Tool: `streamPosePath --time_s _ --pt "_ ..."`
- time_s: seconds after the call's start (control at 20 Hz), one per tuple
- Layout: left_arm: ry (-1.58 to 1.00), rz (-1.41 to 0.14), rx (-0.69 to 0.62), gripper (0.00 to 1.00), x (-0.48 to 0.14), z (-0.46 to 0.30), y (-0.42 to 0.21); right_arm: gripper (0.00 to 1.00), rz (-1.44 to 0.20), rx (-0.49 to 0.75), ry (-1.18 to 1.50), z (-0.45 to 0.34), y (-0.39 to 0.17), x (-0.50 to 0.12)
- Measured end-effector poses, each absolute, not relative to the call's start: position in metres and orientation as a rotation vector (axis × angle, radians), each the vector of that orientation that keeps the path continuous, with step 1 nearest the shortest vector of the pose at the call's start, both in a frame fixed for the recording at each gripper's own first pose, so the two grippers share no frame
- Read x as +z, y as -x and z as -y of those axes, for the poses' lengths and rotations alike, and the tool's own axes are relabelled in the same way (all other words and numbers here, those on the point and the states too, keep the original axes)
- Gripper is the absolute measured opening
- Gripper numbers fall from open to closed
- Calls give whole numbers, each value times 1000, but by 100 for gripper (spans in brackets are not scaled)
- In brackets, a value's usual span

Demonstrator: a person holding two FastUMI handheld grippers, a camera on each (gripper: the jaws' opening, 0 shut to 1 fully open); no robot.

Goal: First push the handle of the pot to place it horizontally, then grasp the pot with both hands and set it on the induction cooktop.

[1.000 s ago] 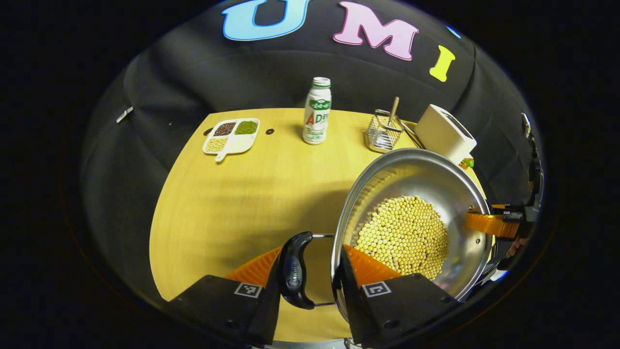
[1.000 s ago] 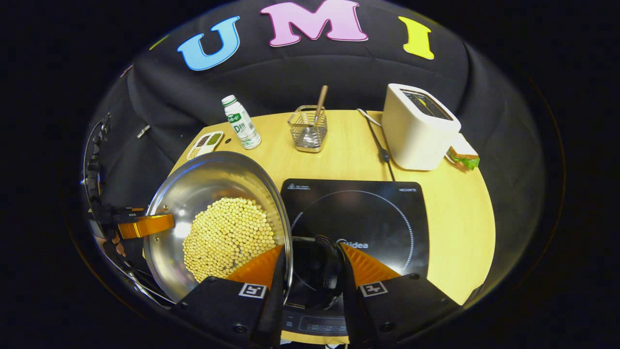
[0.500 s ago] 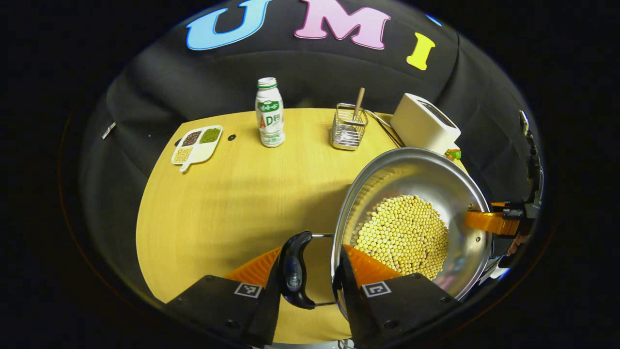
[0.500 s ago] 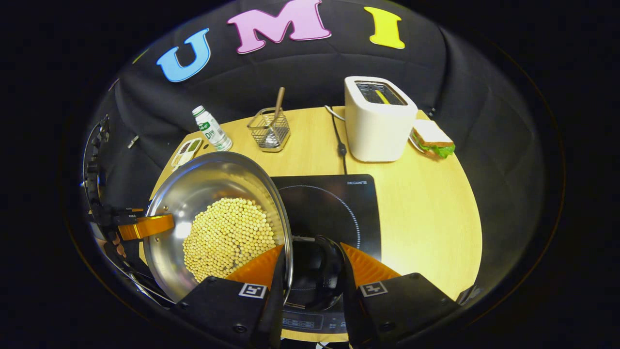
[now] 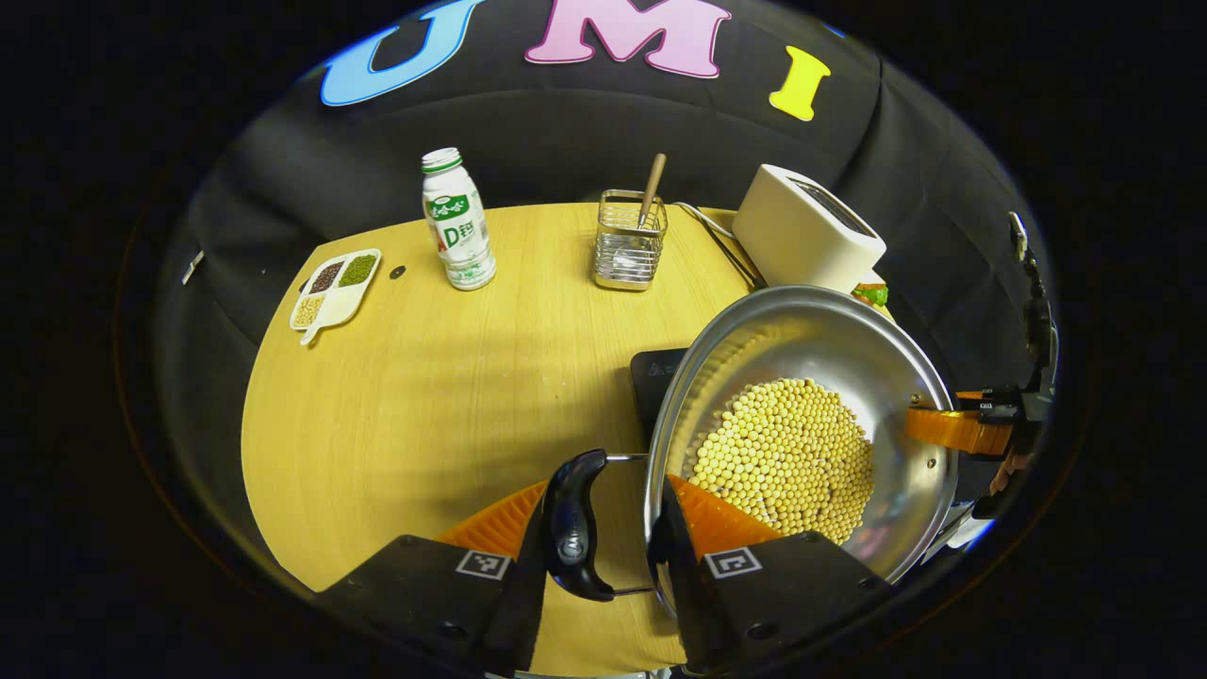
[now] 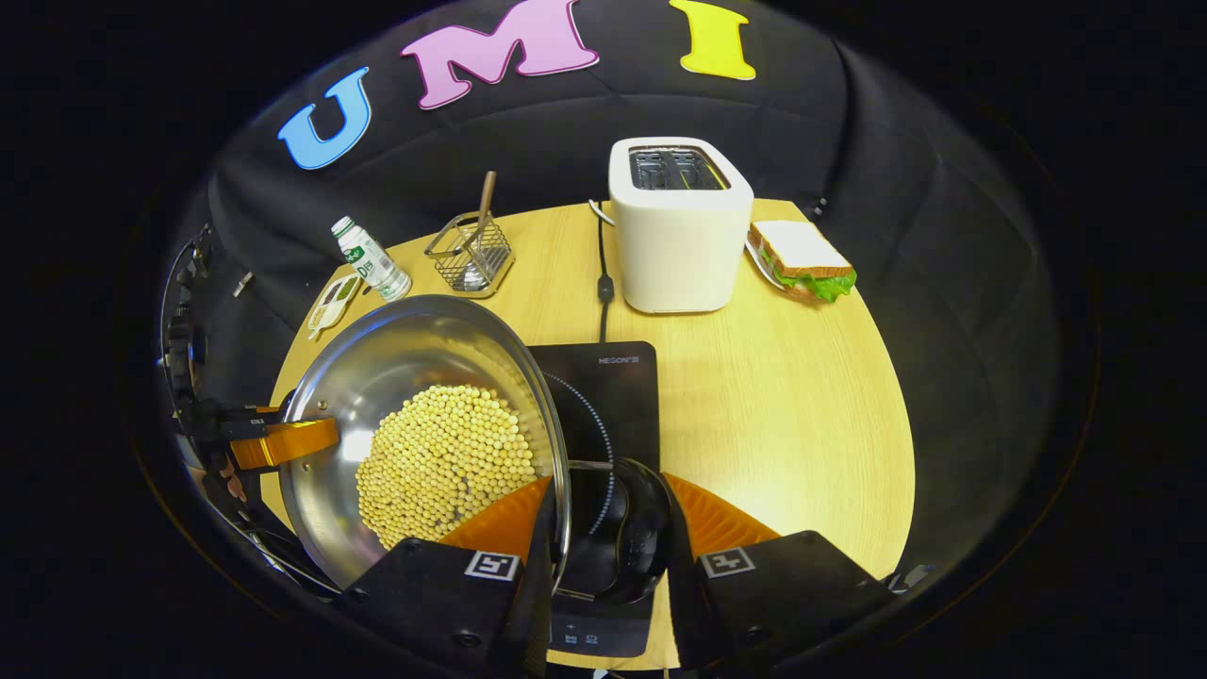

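While both tools clamp curved black handles, round shiny steel pot point(image 5: 811, 339), pebbly yellow beans point(image 5: 787, 457).

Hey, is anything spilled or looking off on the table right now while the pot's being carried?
Nothing stands out. The beans all sit inside the pot, with none on the table. The bottle, toaster and wire basket stand upright, and the sandwich looks intact.

One pot point(image 5: 801, 424), one cooktop point(image 6: 603, 396), one toaster point(image 6: 679, 226), one bottle point(image 5: 457, 222), one sandwich point(image 6: 801, 259), two grippers point(image 5: 603, 547) point(image 6: 603, 538).
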State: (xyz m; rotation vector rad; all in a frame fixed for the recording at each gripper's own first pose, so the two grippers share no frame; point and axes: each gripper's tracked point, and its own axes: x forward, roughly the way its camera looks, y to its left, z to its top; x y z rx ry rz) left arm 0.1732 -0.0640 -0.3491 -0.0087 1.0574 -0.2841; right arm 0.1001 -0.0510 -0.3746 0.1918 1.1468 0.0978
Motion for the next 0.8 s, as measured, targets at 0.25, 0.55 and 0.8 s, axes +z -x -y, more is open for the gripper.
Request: streamPosePath --time_s 0.25,0.55,0.8 --pt "6 -1073 -294 57 -361 86 -182 54 -1162 86 -200 71 -104 -388" --pt "12 -1083 -283 58 -370 95 -184 54 -1178 94 -203 79 -106 -403" --pt "22 -1080 -276 60 -372 94 -184 55 -1172 108 -204 79 -108 -402"
